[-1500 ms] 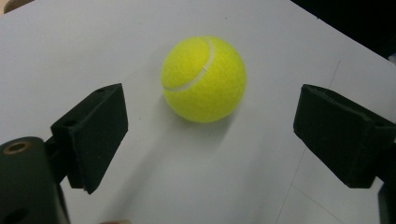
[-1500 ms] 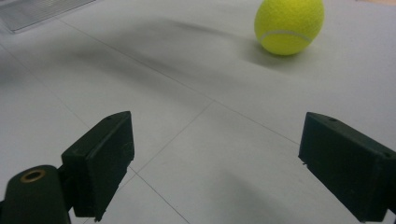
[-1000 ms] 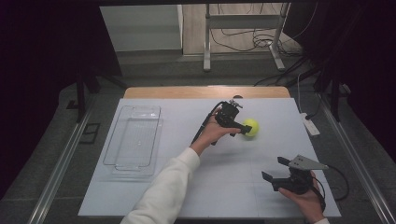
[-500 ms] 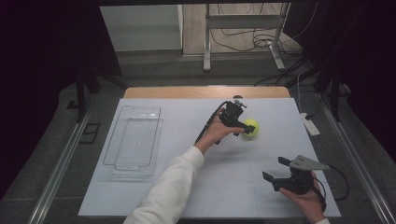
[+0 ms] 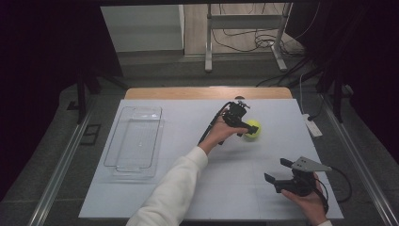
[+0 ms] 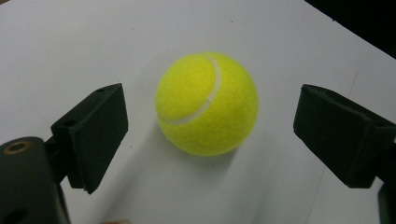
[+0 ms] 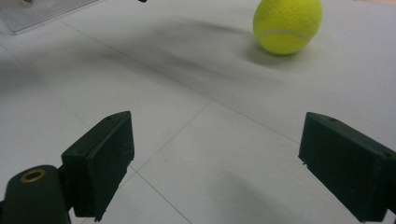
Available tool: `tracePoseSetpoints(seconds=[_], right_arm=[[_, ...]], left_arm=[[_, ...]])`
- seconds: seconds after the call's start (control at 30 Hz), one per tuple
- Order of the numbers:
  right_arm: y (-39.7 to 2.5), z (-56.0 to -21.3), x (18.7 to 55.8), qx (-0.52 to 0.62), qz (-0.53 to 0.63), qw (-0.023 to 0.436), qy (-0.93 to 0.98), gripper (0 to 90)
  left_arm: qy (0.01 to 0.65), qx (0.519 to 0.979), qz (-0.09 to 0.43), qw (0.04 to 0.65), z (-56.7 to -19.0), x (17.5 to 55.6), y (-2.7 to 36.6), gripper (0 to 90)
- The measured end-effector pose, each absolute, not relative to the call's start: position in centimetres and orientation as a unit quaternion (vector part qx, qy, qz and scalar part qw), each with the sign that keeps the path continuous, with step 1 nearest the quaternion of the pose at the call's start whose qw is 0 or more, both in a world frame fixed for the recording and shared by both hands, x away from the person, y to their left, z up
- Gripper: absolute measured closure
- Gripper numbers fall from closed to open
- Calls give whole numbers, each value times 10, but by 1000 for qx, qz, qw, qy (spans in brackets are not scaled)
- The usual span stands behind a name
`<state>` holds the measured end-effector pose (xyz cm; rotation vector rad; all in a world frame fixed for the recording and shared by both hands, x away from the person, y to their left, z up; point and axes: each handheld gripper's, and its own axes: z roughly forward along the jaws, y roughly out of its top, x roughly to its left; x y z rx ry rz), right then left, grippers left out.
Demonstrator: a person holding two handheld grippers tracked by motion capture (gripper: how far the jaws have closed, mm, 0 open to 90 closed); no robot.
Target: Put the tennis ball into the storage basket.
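Now left gripper spread wide, jaws flanking fuzzy yellow-green tennis ball without touching, lined up for grasp. Ball rests on white tabletop, 2 o'clock of centre. Right gripper open, idle at 5 o'clock, clear of the work.
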<state>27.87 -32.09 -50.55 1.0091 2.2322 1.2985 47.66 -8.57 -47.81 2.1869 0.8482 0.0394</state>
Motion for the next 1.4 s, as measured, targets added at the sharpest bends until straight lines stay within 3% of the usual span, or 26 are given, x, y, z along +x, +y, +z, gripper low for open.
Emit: tracePoseSetpoints(seconds=[1.4], right_arm=[[-322, -507, 279, 360, 461, 181, 791, 107]], left_arm=[[347, 861, 8, 371, -502, 490, -105, 105]])
